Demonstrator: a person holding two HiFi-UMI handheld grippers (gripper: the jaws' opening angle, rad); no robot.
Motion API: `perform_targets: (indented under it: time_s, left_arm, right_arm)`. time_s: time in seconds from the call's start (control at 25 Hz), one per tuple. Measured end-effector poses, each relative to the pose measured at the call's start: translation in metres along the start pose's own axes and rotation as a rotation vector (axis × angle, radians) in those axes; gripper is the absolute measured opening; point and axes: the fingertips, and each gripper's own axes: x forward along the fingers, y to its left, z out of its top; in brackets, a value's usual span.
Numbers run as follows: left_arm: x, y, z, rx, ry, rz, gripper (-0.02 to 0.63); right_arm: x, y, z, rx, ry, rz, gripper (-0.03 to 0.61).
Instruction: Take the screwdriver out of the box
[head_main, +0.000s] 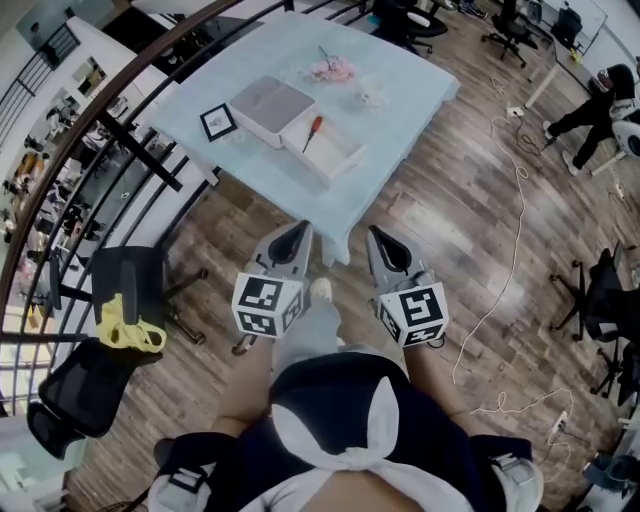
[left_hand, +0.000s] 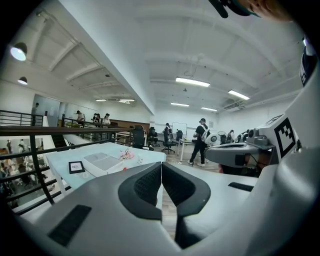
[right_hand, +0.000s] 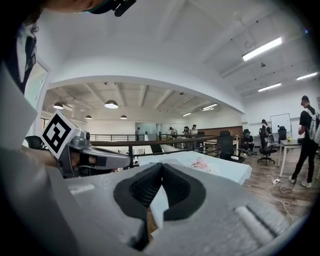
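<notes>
1. Step in hand: judged to be the approach. The left gripper (head_main: 297, 233) and right gripper (head_main: 379, 239) were held side by side before the person's body, pointing at the table (head_main: 395, 120) but well short of it. Nothing had been grasped yet.
2. Left gripper (left_hand: 161, 168): jaws together, pads meeting, nothing between them.
3. Right gripper (right_hand: 161, 169): jaws likewise together at the tips, empty; only the pale cloth showed through the gap below the pads.
4. Screwdriver (head_main: 312, 133): red handle, lying slantwise in the open right-hand half of the white box (head_main: 335, 158). The box stood on the table's light-blue cloth, beside a black-framed card (head_main: 217, 122).
5. Next move, as judged: close in on the table, part one gripper's jaws, and come down over the red handle from above, clear of the tray walls. The other gripper might steady the box.
6. Hard to make out:
   - The screwdriver's shaft and tip were thin and faint in the head view.
   - In the left gripper view the box (left_hand: 102, 163) appeared small and low, its contents unclear.
   - In the right gripper view the jaws covered the box.
</notes>
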Motion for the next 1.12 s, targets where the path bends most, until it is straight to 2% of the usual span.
perform_targets:
  time_s: [0.36, 0.84, 1.12]
  left_arm:
    - [0.079, 0.061, 0.049, 0.031, -0.022, -0.011, 0.018]
    - [0.137, 0.124, 0.063, 0.012, -0.021, -0.012, 0.018]
    - [0.168, 0.143, 0.064, -0.025, -0.004, 0.017, 0.018]
  right_arm:
    - [0.091, -0.057, 0.035, -0.013, -0.027, -0.015, -0.002]
    - [0.167, -0.090, 0.033, -0.031, 0.004, -0.044, -0.002]
    - [0.197, -0.115, 0.030, -0.018, 0.037, -0.016, -0.002]
